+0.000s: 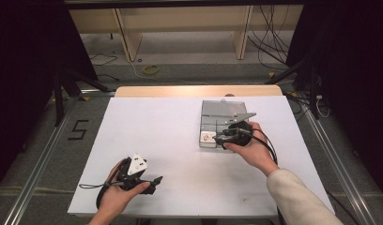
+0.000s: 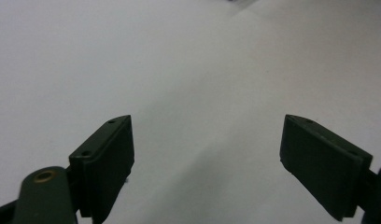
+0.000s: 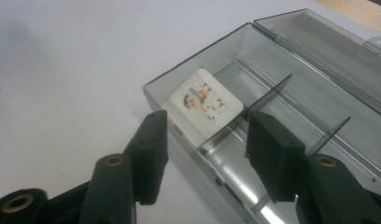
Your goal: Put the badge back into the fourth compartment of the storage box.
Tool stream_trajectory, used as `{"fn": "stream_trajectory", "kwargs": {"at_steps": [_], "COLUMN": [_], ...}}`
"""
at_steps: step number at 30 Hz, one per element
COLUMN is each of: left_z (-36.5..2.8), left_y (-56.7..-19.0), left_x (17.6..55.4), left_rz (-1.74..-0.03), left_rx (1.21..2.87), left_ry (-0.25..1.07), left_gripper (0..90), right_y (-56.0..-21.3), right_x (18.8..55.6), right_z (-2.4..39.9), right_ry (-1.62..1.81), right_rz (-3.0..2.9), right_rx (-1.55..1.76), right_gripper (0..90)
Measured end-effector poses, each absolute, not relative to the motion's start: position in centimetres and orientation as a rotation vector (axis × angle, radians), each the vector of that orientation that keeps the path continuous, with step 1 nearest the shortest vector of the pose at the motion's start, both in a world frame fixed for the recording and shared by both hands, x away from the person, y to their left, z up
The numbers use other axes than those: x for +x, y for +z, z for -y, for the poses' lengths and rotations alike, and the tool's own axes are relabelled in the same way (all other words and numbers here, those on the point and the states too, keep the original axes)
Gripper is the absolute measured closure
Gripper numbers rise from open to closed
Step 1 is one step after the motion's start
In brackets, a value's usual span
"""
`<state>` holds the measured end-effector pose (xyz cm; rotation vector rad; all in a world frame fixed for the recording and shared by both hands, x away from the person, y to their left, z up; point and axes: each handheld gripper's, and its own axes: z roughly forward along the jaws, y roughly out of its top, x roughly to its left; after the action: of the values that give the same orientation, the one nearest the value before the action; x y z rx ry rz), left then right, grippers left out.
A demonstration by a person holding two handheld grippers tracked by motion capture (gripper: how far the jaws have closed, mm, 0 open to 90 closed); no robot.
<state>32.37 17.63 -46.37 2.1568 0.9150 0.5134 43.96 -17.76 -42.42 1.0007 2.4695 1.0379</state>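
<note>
White table (image 1: pixel 180 140), dark room | right gripper (image 3: pixel 205 140) half open, empty, jaws straddling box (image 3: pixel 291 116) front wall | eraser (image 3: pixel 205 105) in end compartment, lid open | left gripper (image 2: pixel 207 154) wide open, empty, idle | progress: eraser looks placed; lid unclosed.

Gripper (image 3: pixel 205 156): jaws apart, straddling the box's near wall.
Box (image 3: pixel 291 116): clear grey plastic, lid open, two thin dividers.
Eraser (image 3: pixel 202 105): white, cartoon print, lying in the end compartment.
Surface (image 3: pixel 62 70): white tabletop.
</note>
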Motion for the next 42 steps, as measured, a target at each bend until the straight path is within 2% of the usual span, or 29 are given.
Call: {"fn": "stream_trajectory", "kwargs": {"at_steps": [16,42], "left_z": [-17.7,-17.8], "left_y": [-46.4,-46.5], "left_x": [32.5,32.3], "left_rz": [-0.92,-0.926], "left_rx": [2.159,2.159], "left_ry": [0.518,0.513], "left_gripper": [17.1,17.2], "right_y": [-42.7,-44.9], "right_x": [40.5,34.1], "right_z": [21.8,26.9], "right_ry": [1.136,1.214], "right_rz": [-2.4,-2.328], "right_rx": [1.039,1.063], "right_gripper": [33.2,28.1]}}
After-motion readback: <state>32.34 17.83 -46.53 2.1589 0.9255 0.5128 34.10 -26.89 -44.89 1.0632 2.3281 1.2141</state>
